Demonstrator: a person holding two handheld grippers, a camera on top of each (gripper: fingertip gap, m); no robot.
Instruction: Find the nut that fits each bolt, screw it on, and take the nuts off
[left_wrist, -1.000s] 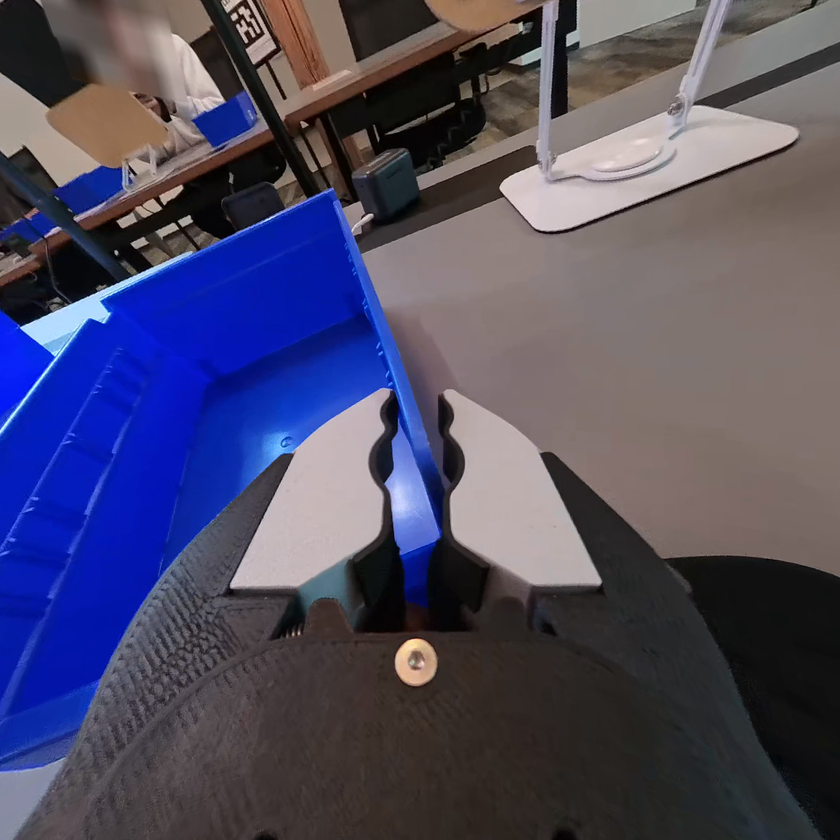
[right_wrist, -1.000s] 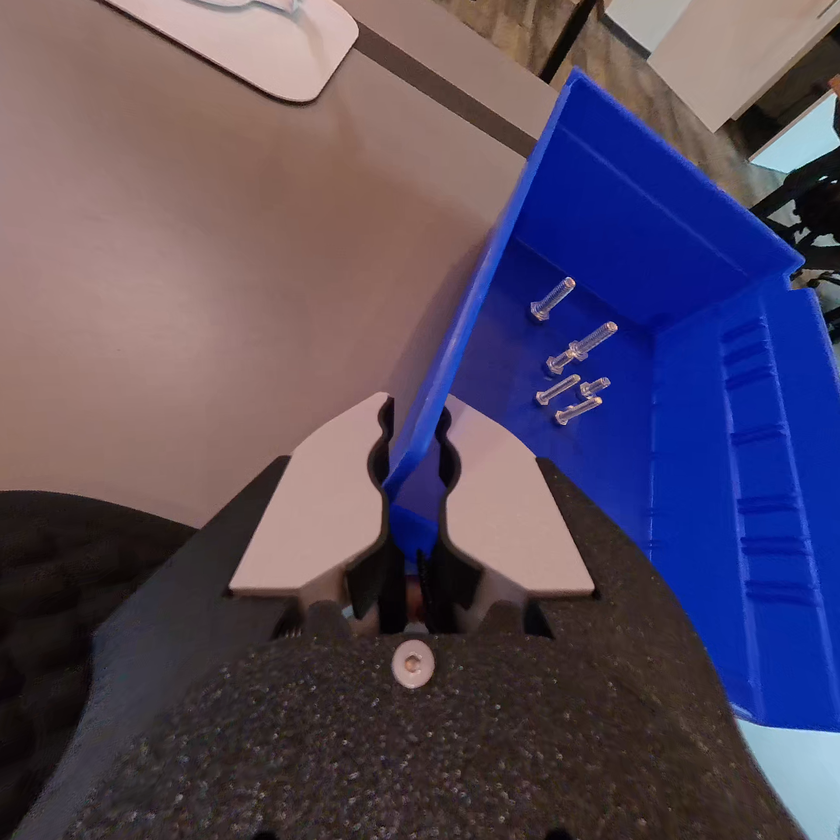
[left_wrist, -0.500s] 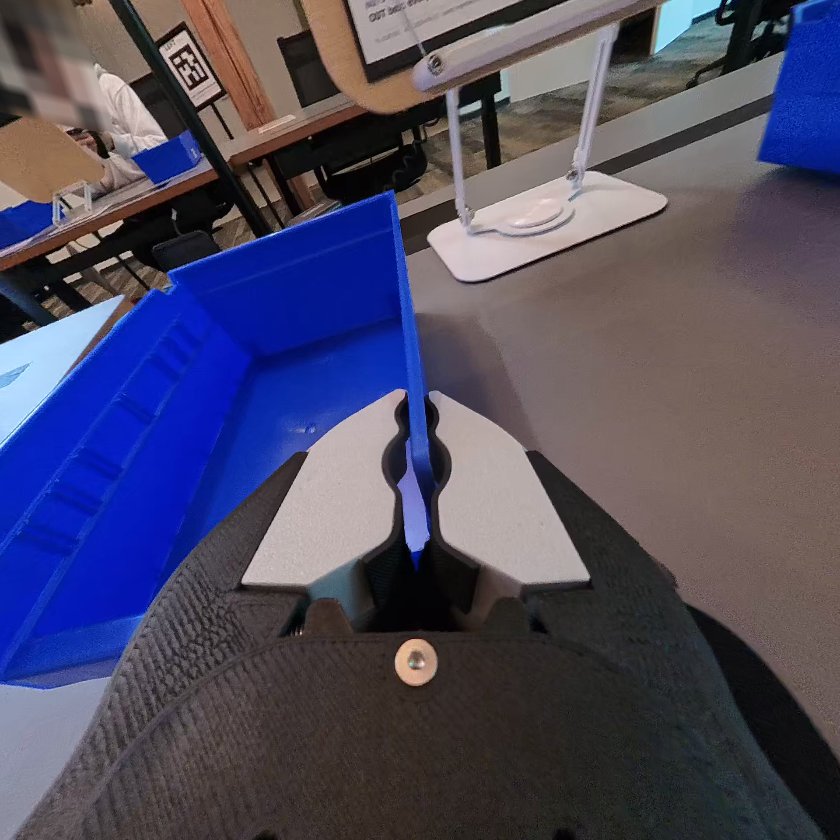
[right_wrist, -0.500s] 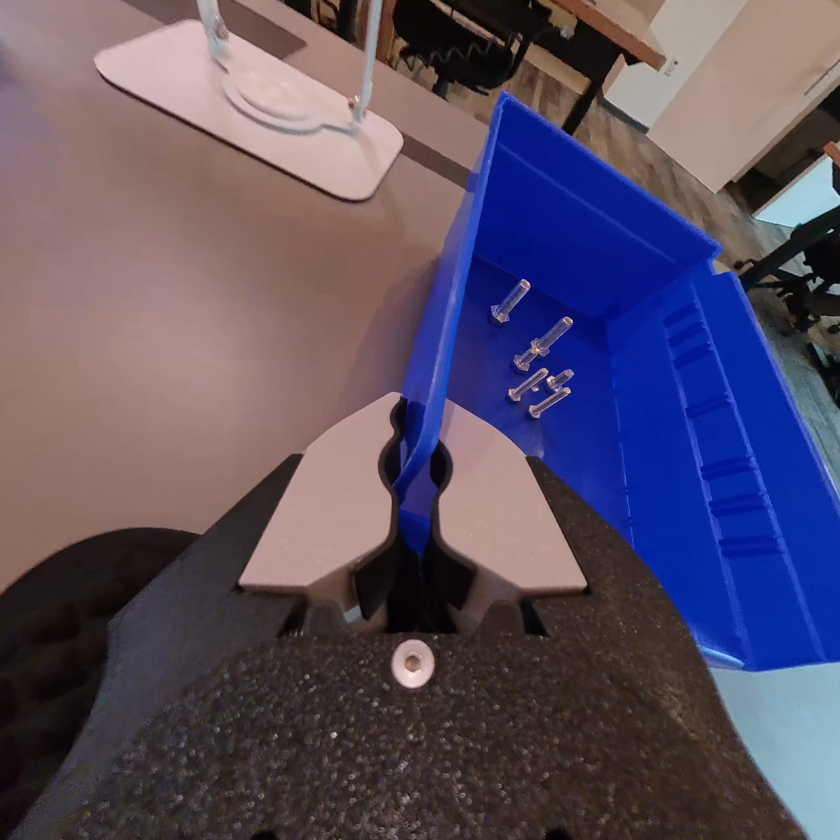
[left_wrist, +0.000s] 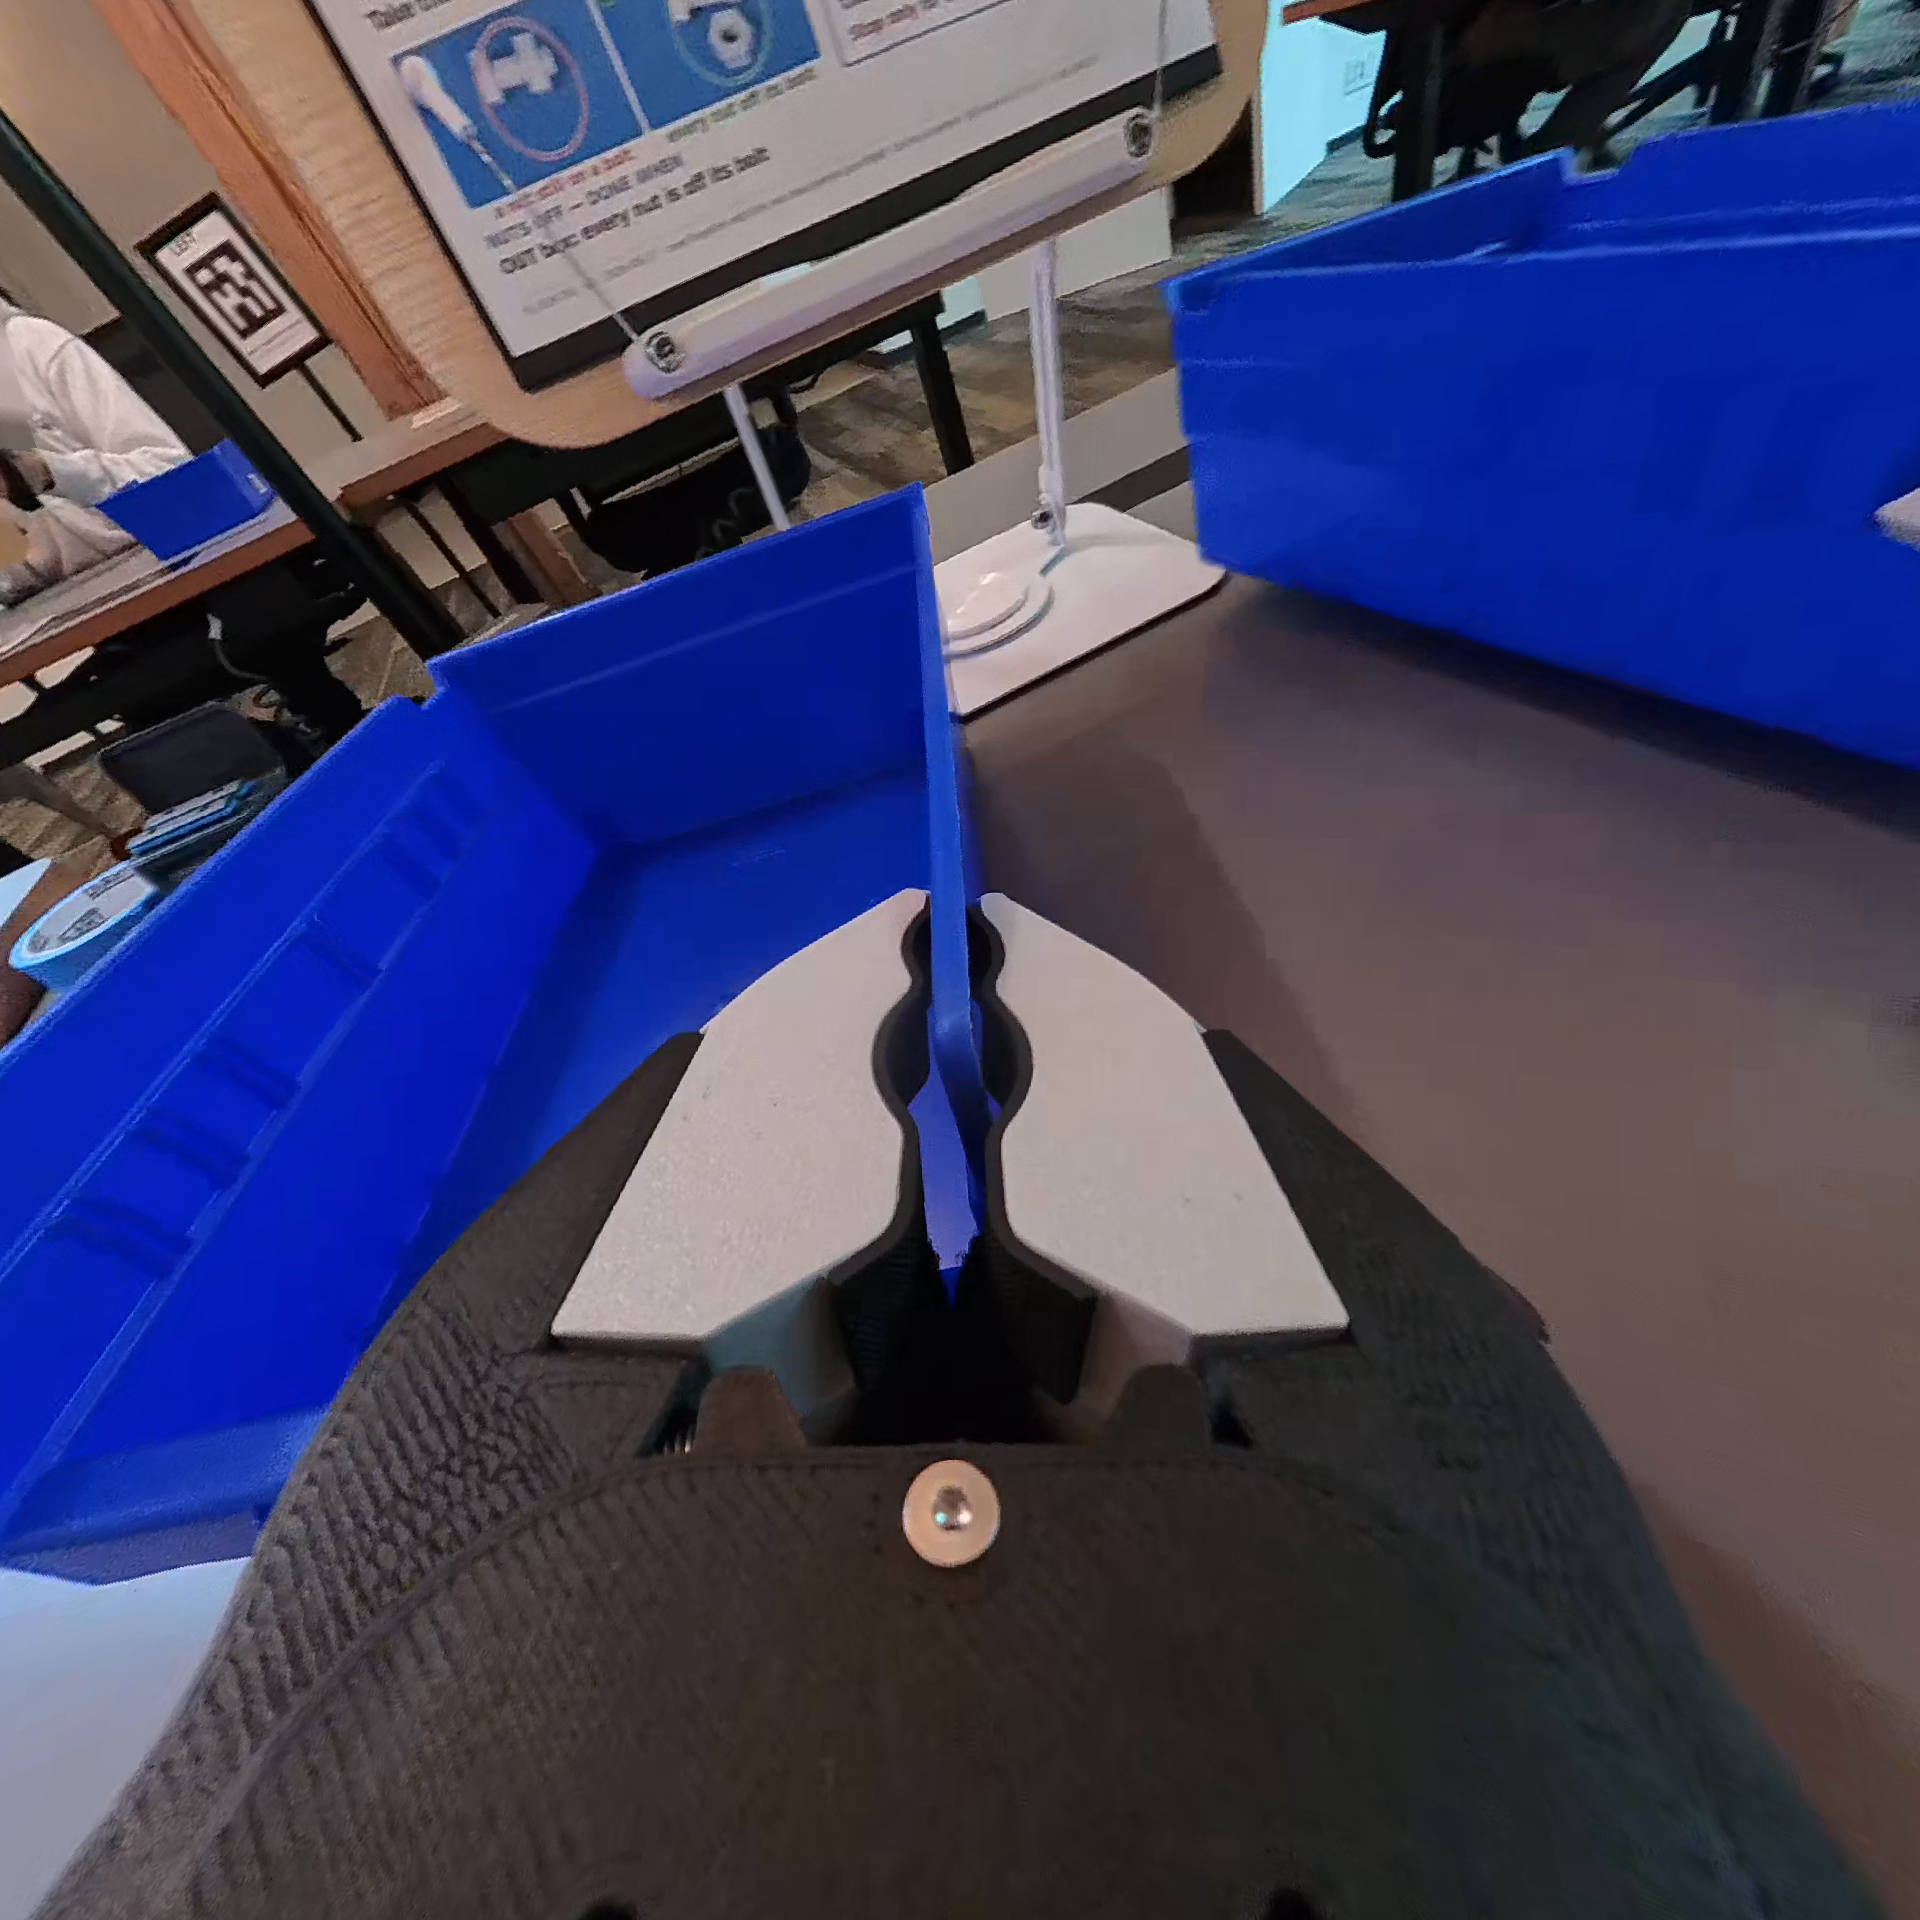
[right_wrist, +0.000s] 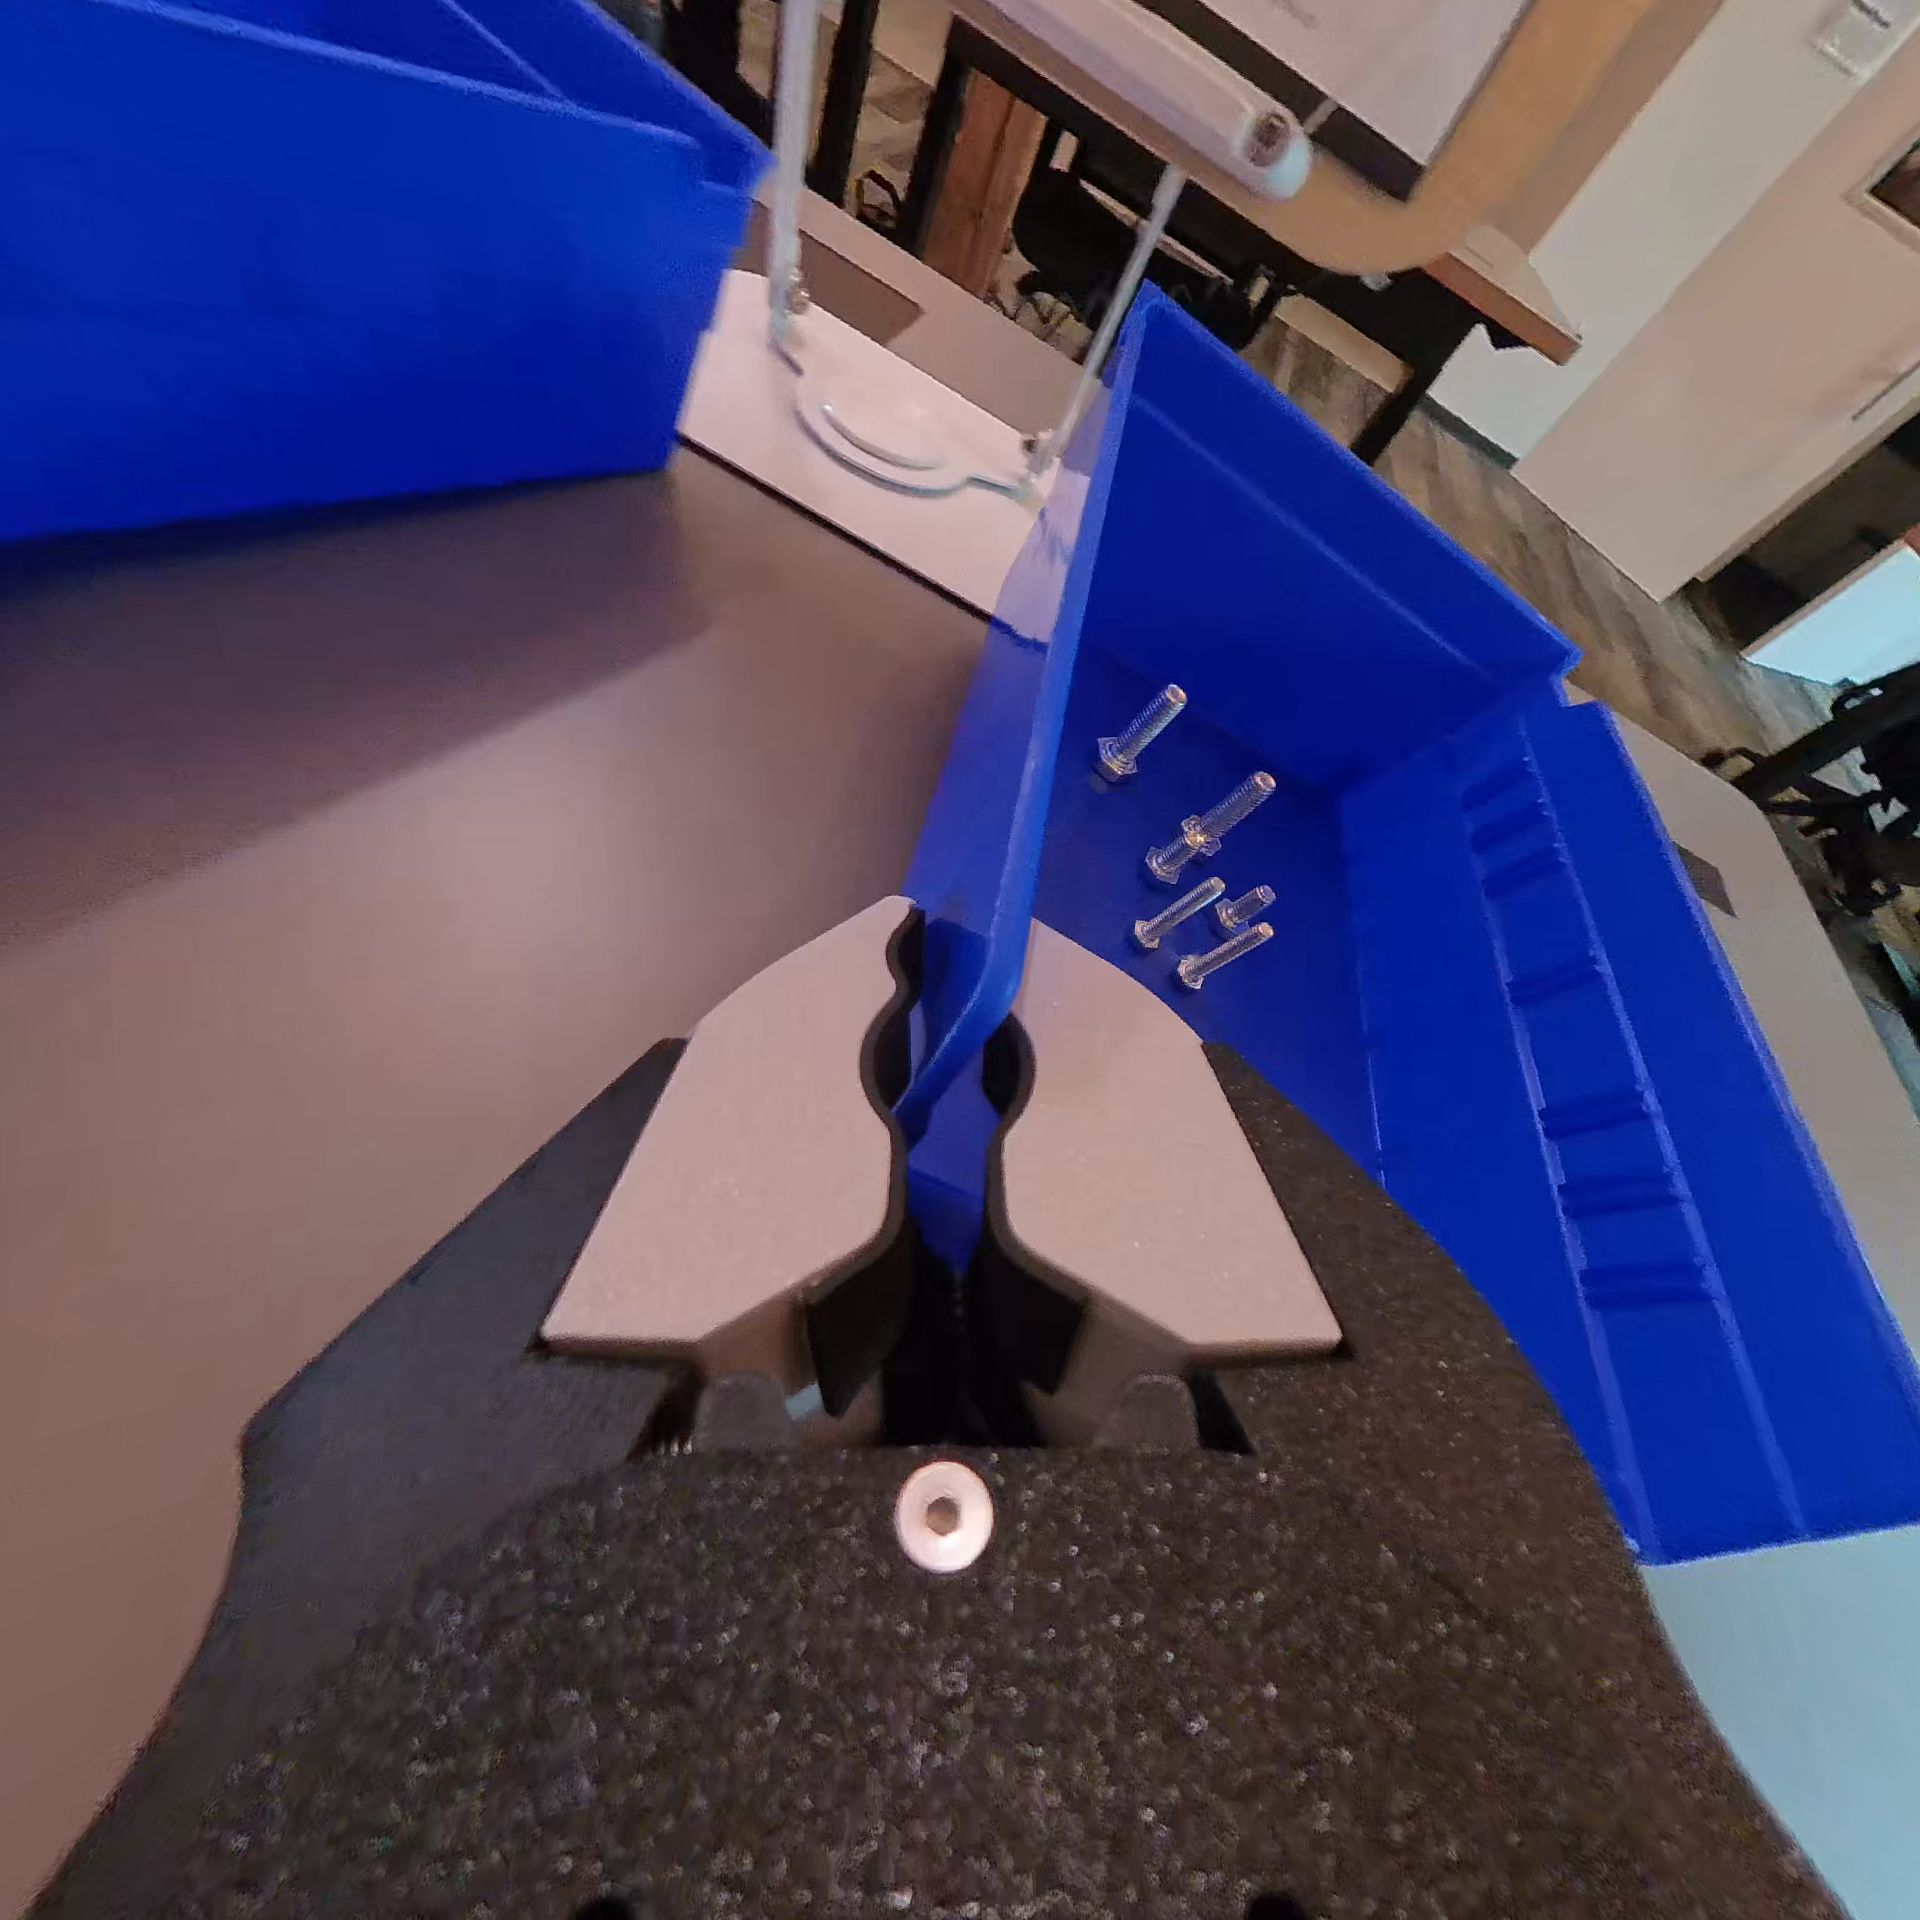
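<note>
The left gripper pinches one blue bin's wall. The right gripper pinches another bin holding clear bolts. A printed instruction sheet stands behind the desk.

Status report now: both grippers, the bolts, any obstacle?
Left gripper shut on empty blue bin wall. Right gripper shut on bolt bin wall. Clear bolts loose inside; no nuts seen. Table between bins unobstructed.

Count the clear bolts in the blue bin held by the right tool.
5, all on the bin floor near its far wall: one farthest back, one below it carrying a nut, then a cluster of three. The near wall may hide more.
</note>
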